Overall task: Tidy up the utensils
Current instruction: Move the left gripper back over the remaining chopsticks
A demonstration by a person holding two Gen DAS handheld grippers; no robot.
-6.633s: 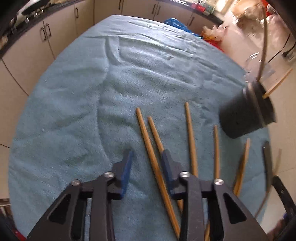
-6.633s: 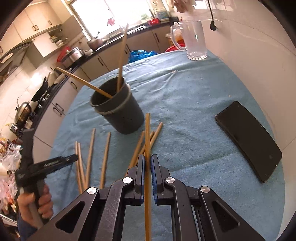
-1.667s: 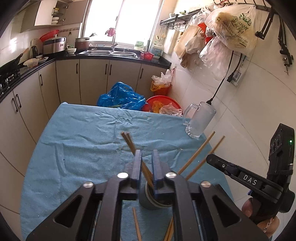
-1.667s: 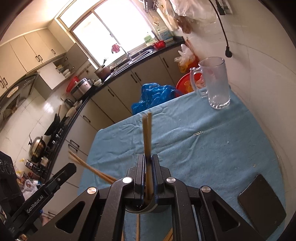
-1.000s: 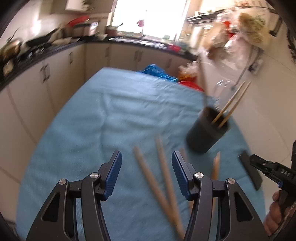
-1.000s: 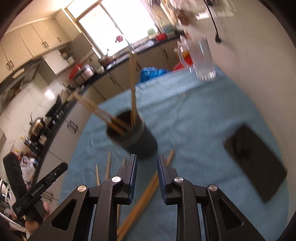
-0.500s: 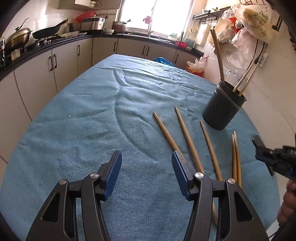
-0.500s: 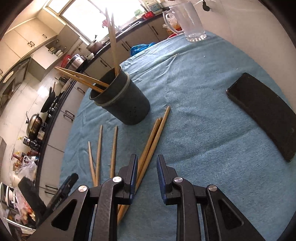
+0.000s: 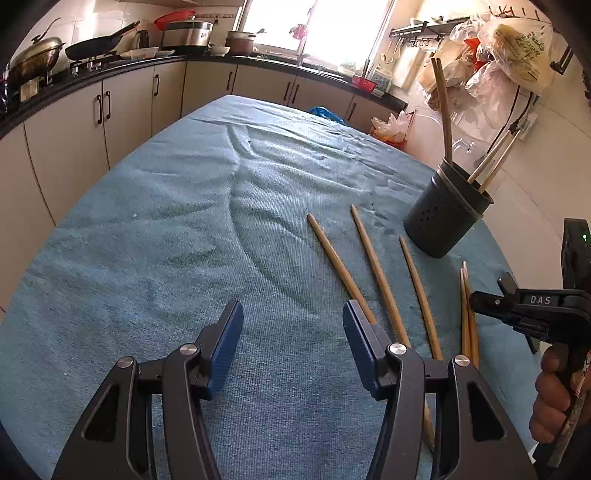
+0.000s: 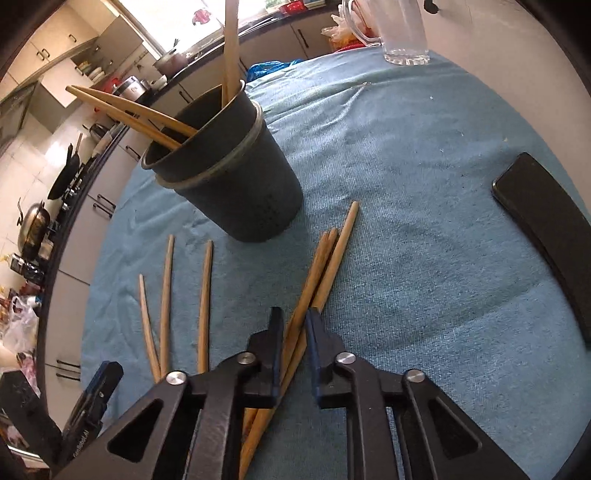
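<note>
A dark holder (image 9: pixel 443 221) (image 10: pixel 236 192) stands on the blue cloth with several chopsticks in it. Three loose chopsticks (image 9: pixel 376 266) (image 10: pixel 166 295) lie side by side in front of it. A bundle of chopsticks (image 10: pixel 327 254) (image 9: pixel 466 295) lies to their right. My right gripper (image 10: pixel 295 328) (image 9: pixel 476 297) is down on that bundle, its jaws closing, and the pads touch the sticks on both sides. My left gripper (image 9: pixel 291 314) (image 10: pixel 107 369) hangs open low over the cloth, nothing between its fingers. The nearest loose chopstick runs just under its right finger.
A black phone (image 10: pixel 546 229) lies at the table's right edge and a glass mug (image 10: pixel 402 33) stands at the far end. The blue cloth (image 9: pixel 147 221) covers the whole table. Kitchen cabinets (image 9: pixel 122 110) run along the left and back.
Both grippers have come down close to the table. The right one has reached the chopstick bundle and narrowed its jaws around it. The left stays open.
</note>
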